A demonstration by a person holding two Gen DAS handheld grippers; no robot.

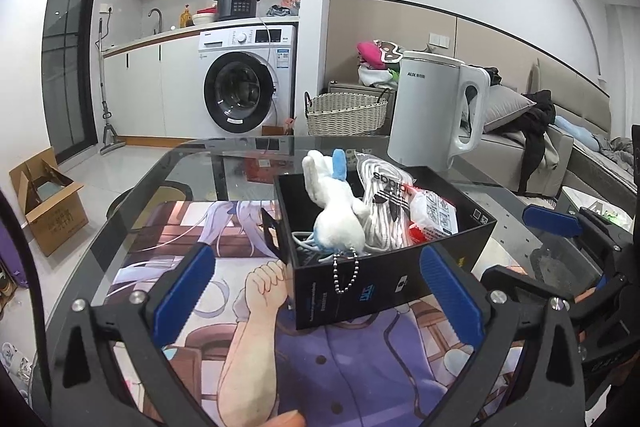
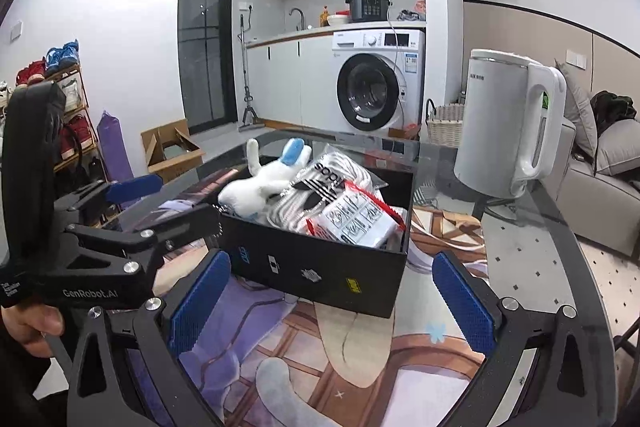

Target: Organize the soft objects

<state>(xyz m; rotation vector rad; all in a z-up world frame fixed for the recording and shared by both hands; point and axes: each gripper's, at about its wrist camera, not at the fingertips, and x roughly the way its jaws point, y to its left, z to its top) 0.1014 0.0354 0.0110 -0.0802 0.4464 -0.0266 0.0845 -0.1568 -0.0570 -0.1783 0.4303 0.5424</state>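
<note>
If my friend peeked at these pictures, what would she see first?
Probably the white plush bunny with a blue ear, poking out of the black box in the middle of the glass table. Next to it in the box lie bagged striped socks. Behind the box stands a tall white kettle.

A small home flat — washing machine (image 1: pixel 244 83) under a kitchen counter (image 1: pixel 176 37), sofa (image 1: pixel 532 143) alongside.

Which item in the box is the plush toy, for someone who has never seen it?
Find the black box on the glass table, in front of the white kettle. The plush toy lies at its left end: white and furry, one blue ear, with a bead chain; its neighbours are plastic-wrapped packets.
</note>
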